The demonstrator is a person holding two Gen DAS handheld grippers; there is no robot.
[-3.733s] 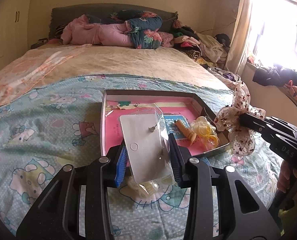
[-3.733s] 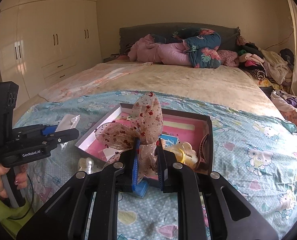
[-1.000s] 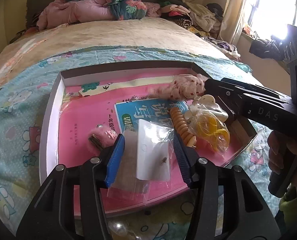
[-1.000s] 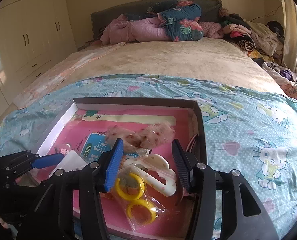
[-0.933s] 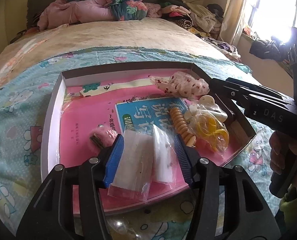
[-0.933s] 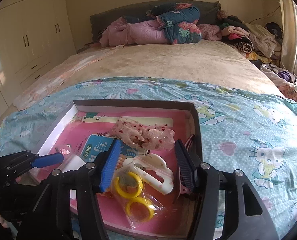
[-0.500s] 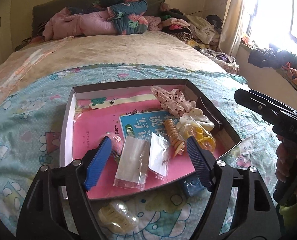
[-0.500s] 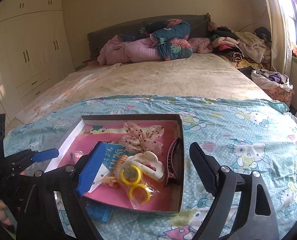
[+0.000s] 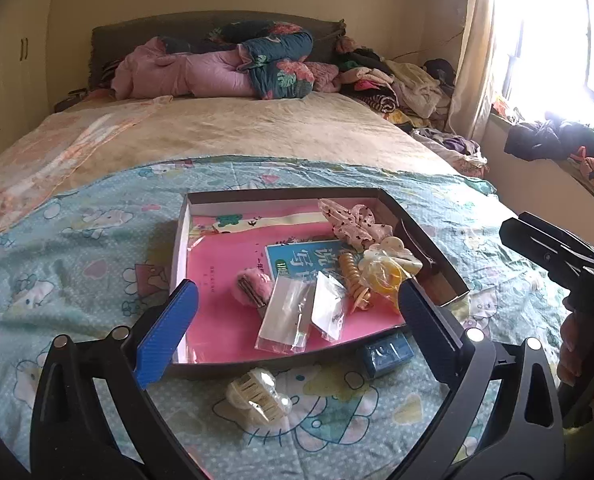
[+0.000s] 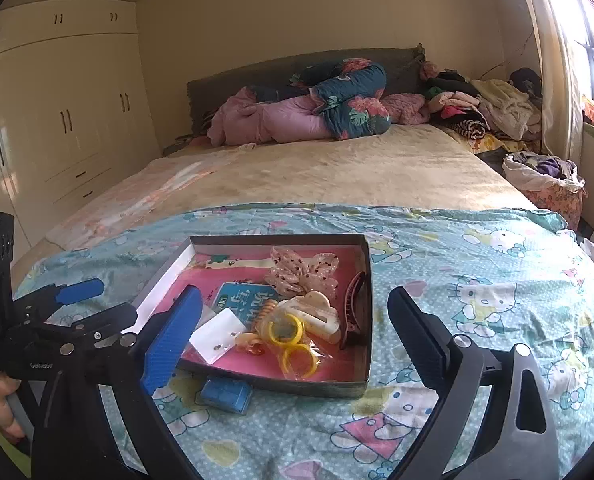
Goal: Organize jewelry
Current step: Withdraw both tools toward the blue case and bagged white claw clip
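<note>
Both grippers (image 9: 293, 320) (image 10: 293, 332), jaws just widened, hang clear of the box's rim (image 10: 281, 384).

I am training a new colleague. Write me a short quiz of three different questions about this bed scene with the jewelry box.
1. True or false: the left gripper holds a plastic bag.
2. Which item lies outside the box? A. spotted bow B. blue case C. yellow rings
3. Fill in: the cream hair claw lies on the ____.

Key
1. False; its jaws have just been opening and nothing is between them.
2. B, the blue case.
3. Blanket, just in front of the box.
</note>
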